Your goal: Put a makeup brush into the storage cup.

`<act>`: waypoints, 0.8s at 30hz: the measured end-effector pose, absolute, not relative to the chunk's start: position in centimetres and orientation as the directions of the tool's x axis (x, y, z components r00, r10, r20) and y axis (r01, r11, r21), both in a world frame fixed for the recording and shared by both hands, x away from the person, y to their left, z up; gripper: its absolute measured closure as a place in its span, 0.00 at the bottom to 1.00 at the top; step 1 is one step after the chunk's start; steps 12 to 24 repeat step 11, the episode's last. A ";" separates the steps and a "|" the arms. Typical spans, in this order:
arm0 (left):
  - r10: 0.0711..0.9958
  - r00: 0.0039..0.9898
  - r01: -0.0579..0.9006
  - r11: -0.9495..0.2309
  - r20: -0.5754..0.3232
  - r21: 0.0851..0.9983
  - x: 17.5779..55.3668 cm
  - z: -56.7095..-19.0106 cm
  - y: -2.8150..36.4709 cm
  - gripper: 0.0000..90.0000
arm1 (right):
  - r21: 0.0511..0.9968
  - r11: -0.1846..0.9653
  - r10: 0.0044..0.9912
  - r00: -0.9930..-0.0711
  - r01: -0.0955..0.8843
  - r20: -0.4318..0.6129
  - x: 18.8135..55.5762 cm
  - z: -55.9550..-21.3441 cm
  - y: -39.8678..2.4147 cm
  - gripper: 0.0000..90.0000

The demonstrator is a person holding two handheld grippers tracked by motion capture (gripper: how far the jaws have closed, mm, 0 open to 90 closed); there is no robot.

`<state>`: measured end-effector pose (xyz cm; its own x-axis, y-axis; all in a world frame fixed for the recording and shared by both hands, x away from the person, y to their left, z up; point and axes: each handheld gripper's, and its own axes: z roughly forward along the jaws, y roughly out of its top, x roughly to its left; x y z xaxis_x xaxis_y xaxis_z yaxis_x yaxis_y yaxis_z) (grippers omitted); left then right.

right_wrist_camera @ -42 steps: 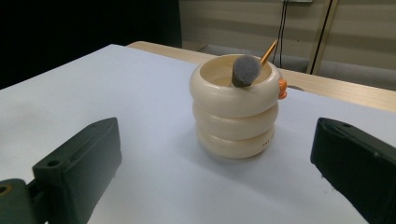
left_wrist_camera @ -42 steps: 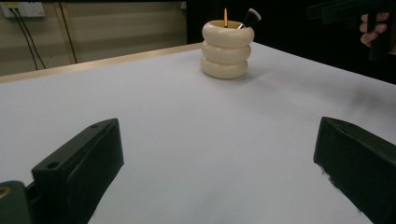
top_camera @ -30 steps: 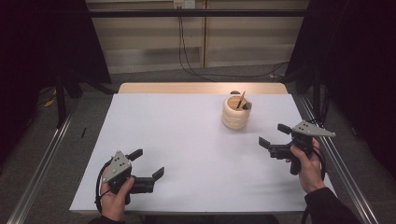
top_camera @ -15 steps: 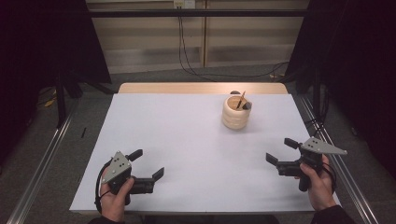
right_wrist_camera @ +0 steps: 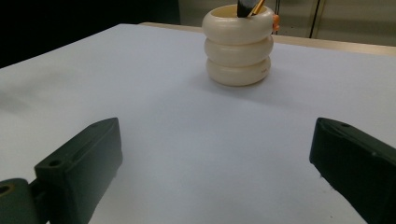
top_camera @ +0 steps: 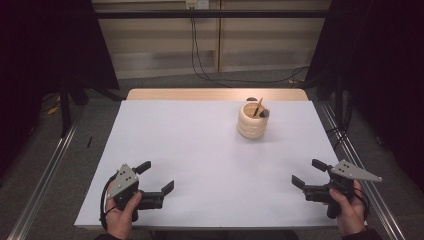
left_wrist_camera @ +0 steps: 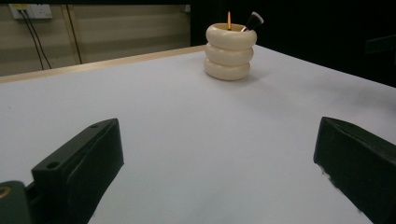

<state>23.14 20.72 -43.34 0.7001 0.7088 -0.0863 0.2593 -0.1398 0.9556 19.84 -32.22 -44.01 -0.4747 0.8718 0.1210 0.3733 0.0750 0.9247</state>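
Note:
A cream ribbed pot (top_camera: 253, 120) stands upright on the white table (top_camera: 200, 150), right of centre toward the back. It holds a thin orange stick and a dark-tipped brush. The pot (left_wrist_camera: 230, 51) appears far ahead in the left gripper view, and the pot (right_wrist_camera: 238, 45) stands closer ahead in the right gripper view. My left gripper (top_camera: 156, 177) rests open near the front left edge with nothing between its jaws. At the front right, my right gripper (top_camera: 310, 173) is open and empty too. Both are well apart from the pot.
The table's wooden back edge (top_camera: 215, 94) lies just behind the pot. Metal rails (top_camera: 45, 175) run along both sides of the table. Cables (top_camera: 200, 50) hang down the back wall to the floor. Wide bare tabletop lies between the grippers and the pot.
My right gripper has drawn back from mid-right of the table toward the front right edge and lowered. The left gripper and the pot have stayed put.

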 end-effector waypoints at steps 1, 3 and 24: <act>0.711 0.698 0.257 -0.140 -0.084 0.956 23.1 -43.3 20.8 0.01 | 0.923 0.078 0.872 -0.474 0.377 0.120 19.7 -44.2 -32.3 0.02; 0.712 0.698 0.249 -0.136 -0.080 0.959 23.0 -43.1 20.9 0.01 | 0.922 0.081 0.878 -0.466 0.377 0.113 19.5 -44.3 -32.3 0.02; 0.717 0.693 0.253 -0.137 -0.081 0.958 23.2 -43.3 21.0 0.01 | 0.930 0.065 0.881 -0.458 0.361 0.116 19.4 -44.0 -32.6 0.02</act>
